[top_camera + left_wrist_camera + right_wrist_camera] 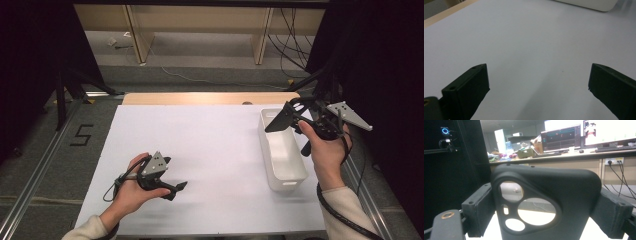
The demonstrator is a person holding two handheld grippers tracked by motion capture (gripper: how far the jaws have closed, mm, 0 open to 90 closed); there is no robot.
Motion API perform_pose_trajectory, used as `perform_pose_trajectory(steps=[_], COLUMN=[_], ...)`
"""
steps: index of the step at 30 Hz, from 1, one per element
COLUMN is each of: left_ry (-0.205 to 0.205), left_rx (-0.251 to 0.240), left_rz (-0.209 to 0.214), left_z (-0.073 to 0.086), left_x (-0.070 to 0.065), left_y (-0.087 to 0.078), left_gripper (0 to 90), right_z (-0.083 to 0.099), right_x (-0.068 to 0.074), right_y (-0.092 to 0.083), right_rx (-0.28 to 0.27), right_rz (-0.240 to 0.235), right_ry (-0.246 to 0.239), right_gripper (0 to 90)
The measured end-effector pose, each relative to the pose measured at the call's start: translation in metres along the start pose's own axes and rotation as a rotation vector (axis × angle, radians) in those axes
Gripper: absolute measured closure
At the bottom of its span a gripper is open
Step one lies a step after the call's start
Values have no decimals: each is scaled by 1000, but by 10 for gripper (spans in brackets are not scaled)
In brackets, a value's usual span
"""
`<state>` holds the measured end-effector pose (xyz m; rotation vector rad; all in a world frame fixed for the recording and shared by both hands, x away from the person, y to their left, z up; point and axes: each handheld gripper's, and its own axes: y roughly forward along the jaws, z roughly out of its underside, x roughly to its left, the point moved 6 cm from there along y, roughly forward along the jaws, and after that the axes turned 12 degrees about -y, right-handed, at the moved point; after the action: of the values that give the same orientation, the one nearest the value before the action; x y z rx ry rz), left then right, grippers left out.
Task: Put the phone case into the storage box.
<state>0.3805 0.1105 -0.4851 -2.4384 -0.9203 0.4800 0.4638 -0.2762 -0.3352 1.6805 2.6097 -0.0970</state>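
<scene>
A black phone case [279, 120] with camera cut-outs is held in the air over the far end of a white bin [268, 159]. My right gripper [296, 118] is shut on it, and in the right gripper view the case [564, 185] sits upright between the two jaws of that gripper [546, 203]. My left gripper [175, 174] rests low over the white table top [210, 145] at the near left. Its jaws stand wide apart with bare table between them [539, 75]. I cannot see the inside of the bin clearly.
The bin's corner [586, 3] shows far ahead of the left gripper. A wooden strip [210, 98] runs along the table's far edge. Beyond are floor cables [295, 45], a floor mark "5" [81, 135], and a desk with monitors [584, 135].
</scene>
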Motion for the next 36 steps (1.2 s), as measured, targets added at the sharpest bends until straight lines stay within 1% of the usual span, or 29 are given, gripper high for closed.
perform_pose_trajectory(steps=[36], left_ry=[1], left_rx=[0], left_rz=[-1], left_z=[0], left_x=[0], left_y=[0], left_gripper=[28], right_z=[5], right_x=[-7], right_y=[1], right_rx=[20], right_rz=[32], right_ry=[-22], right_gripper=[155])
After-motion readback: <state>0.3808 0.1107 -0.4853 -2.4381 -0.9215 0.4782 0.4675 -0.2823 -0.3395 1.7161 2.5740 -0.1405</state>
